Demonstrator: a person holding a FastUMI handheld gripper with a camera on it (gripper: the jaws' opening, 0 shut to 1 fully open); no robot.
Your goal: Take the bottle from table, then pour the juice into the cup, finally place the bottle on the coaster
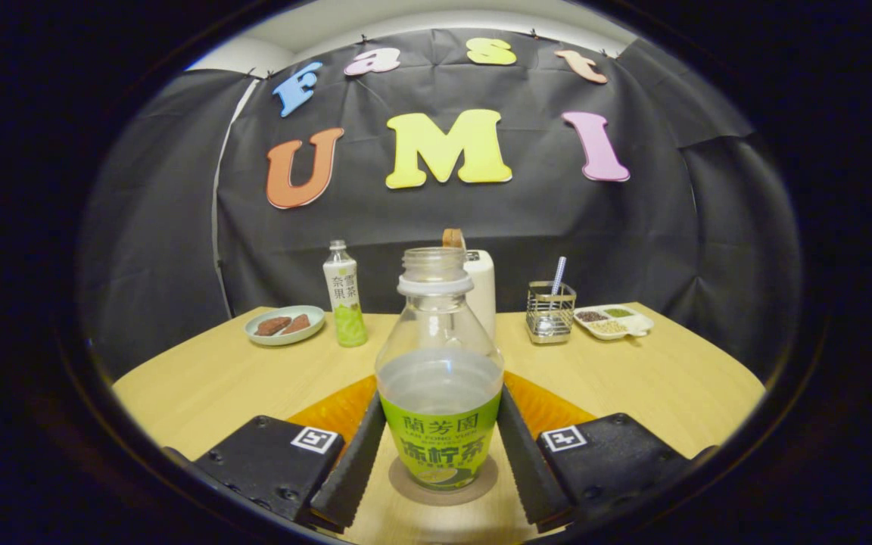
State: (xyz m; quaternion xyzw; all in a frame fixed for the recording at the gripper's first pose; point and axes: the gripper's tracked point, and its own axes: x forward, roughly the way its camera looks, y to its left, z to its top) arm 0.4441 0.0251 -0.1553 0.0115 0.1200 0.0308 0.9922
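Around the bottle (440, 378), taken as my landmark, I read the scene from left to right. Far left of the bottle and behind it sits a pale plate (284, 325) with brown pieces. Nearer, still left and behind, stands a second bottle (344, 304) with green drink, capped. Directly behind the landmark a white container (481, 291) rises, partly hidden. Right of it stands a wire holder (549, 312) with a straw, then a divided tray (615, 322) of grains.

The bottle is uncapped, roughly half full of pale liquid, and stands upright on a round coaster (443, 484) on the surface (201, 378). An orange mat (345, 409) lies behind it. I judge the placing step to be at or near its end. I cannot identify the cup with confidence.

The tongs (440, 465) flank the bottle's labelled lower body, one finger (351, 469) on each side. Both pads lie against or just beside the label; I cannot tell whether they press or have slackened.

Risks from here, as I judge them:
1. Withdrawing before the fingers part fully would drag the bottle off the coaster.
2. Uneven opening would let one pad push the bottle sideways; being open-necked, it would spill if tipped.
3. Lifting the tongs while backing out could catch the bottle's shoulder.
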